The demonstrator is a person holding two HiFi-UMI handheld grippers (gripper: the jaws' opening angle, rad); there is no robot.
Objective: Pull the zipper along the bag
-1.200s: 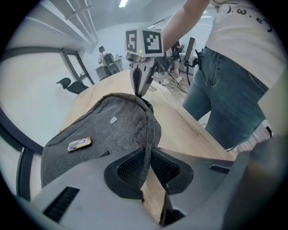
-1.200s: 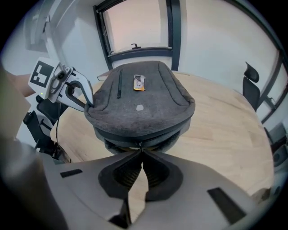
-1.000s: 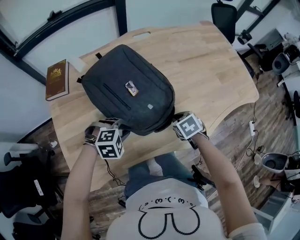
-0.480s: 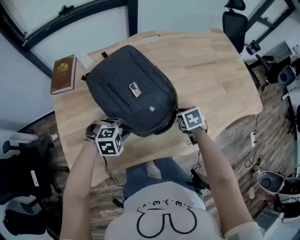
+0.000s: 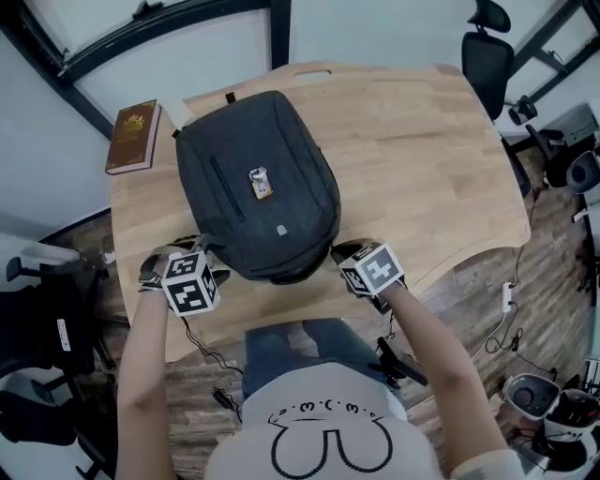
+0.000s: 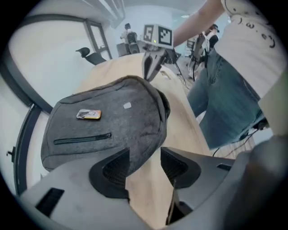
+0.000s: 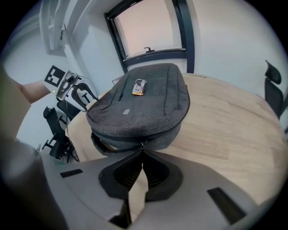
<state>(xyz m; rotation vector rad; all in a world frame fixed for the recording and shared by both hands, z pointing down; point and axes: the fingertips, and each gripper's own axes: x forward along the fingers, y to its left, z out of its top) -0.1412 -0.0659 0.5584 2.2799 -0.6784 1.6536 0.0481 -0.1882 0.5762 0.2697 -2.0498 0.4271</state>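
Note:
A dark grey backpack (image 5: pixel 253 183) lies flat on the wooden table (image 5: pixel 422 159), its bottom end toward me. In the right gripper view the zipper pull (image 7: pixel 142 146) sits on the bag's near side (image 7: pixel 139 128). My right gripper (image 7: pixel 141 155) has just been closing, and its pads pinch that pull. In the head view it (image 5: pixel 339 255) touches the bag's near right corner. My left gripper (image 6: pixel 145 168) has just been opening and stands open, with bare table between its pads. The bag's edge (image 6: pixel 144 134) lies just beyond them. In the head view it (image 5: pixel 208 255) is at the bag's near left corner.
A brown book (image 5: pixel 133 137) lies at the table's far left corner. The table's near edge (image 5: pixel 281 323) runs just behind both grippers, against my legs. Office chairs (image 5: pixel 492 52) and floor cables (image 5: pixel 511 300) stand to the right, with a dark window frame (image 5: pixel 169 19) beyond the table.
The left gripper let go of the bag's corner, opened and drew away to the left. The bag has swung from a diagonal lie to nearly straight. The right gripper stays shut at the zipper.

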